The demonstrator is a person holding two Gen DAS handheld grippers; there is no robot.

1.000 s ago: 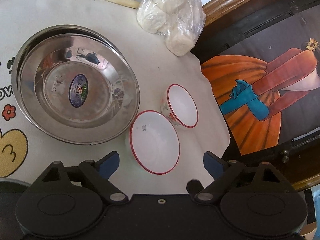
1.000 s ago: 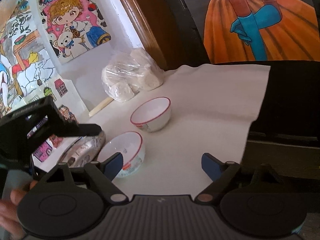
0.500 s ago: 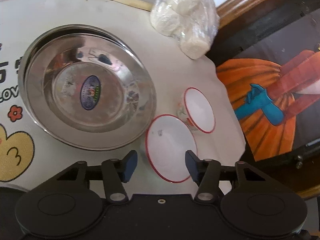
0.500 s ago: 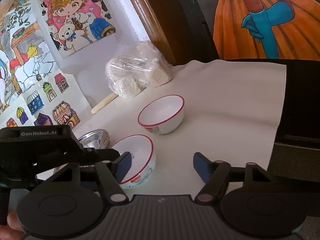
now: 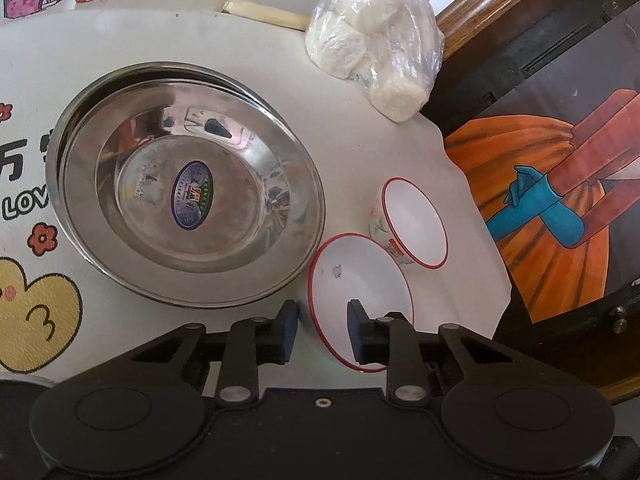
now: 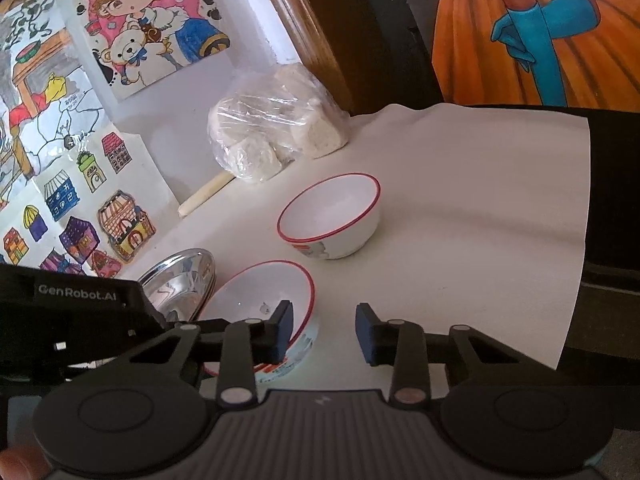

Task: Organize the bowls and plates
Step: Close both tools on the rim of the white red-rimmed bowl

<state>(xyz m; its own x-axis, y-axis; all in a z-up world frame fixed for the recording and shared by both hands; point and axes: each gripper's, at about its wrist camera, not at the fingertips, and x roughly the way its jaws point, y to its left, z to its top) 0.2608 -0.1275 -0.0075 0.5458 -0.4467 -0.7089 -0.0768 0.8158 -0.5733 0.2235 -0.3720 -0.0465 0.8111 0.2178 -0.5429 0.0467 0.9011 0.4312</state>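
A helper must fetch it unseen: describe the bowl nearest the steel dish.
Find the big steel dish on the white cloth. Just beside its rim sit two white red-rimmed bowls; take the nearer bowl, straddled by the left gripper, not the farther bowl.

Both grippers' jaws have narrowed and are closing astride the near bowl's (image 5: 360, 280) rim
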